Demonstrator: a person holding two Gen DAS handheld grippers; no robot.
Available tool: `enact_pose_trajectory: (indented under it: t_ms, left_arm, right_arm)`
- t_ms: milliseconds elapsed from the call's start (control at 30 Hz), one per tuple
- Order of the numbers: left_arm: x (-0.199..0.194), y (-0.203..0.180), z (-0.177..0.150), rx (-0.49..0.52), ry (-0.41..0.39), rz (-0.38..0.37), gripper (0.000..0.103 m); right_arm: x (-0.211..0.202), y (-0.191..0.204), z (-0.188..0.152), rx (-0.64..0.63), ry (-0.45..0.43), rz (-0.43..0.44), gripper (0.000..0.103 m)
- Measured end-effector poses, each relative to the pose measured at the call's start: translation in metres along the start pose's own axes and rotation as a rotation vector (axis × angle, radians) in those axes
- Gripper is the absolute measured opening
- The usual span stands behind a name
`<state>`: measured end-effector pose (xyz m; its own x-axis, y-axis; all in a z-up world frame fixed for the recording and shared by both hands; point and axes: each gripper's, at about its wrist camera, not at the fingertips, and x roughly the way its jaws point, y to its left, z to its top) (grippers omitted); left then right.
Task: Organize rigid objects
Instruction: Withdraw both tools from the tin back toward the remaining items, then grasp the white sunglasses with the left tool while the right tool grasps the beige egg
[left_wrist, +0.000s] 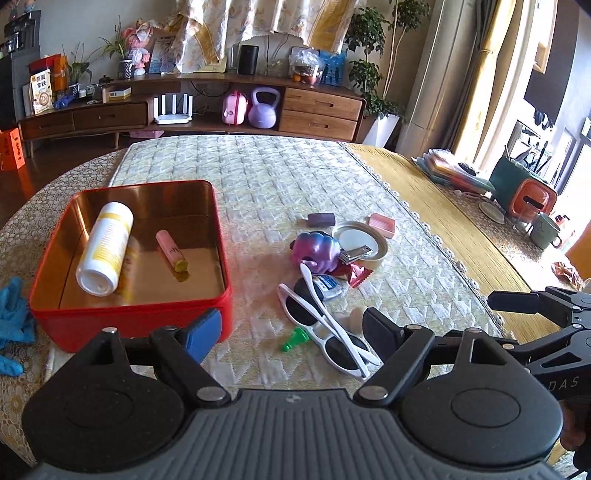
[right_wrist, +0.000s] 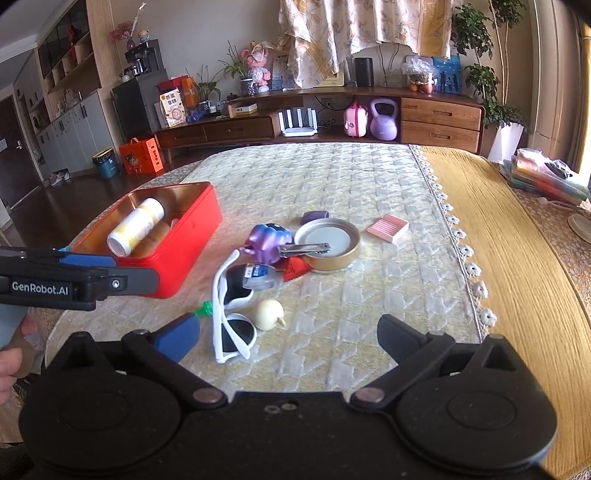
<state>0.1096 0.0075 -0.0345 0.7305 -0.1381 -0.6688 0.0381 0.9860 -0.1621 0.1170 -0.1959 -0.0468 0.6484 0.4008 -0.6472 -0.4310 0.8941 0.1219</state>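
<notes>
A red tin box (left_wrist: 48, 295) (right_wrist: 192, 236) on the quilted mat holds a white-and-yellow bottle (left_wrist: 105, 247) (right_wrist: 136, 227) and a pink tube (left_wrist: 170, 253). To its right lies a pile: white sunglasses (left_wrist: 325, 325) (right_wrist: 231, 314), a purple toy (left_wrist: 316, 249) (right_wrist: 267, 238), a round metal lid (left_wrist: 364, 242) (right_wrist: 327, 243) with nail clippers (right_wrist: 303, 249) across it, a pink box (left_wrist: 382, 223) (right_wrist: 388, 227), a green cap (left_wrist: 295, 338) and a cream ball (right_wrist: 269, 314). My left gripper (left_wrist: 291, 332) is open and empty just before the sunglasses. My right gripper (right_wrist: 288, 332) is open and empty near the ball.
A yellow cloth (right_wrist: 517, 266) covers the table's right side, with books (right_wrist: 546, 177), a mug (left_wrist: 545, 230) and an orange container (left_wrist: 532, 201). Blue gloves (left_wrist: 14, 314) lie left of the box. A wooden sideboard (left_wrist: 207, 107) stands behind.
</notes>
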Motion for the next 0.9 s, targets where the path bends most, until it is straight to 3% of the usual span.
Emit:
enact_pose_trajectory:
  t_ms: [467, 900]
  left_arm:
    - [0.047, -0.034, -0.011, 0.008, 0.039, 0.039, 0.084]
    - [0.075, -0.037, -0.011, -0.004, 0.067, 0.026, 0.083]
  right_arm:
    - [0.022, -0.053, -0.004, 0.022, 0.024, -0.059, 0.100]
    - [0.053, -0.059, 0.010, -0.070, 0.056, -0.011, 0.093]
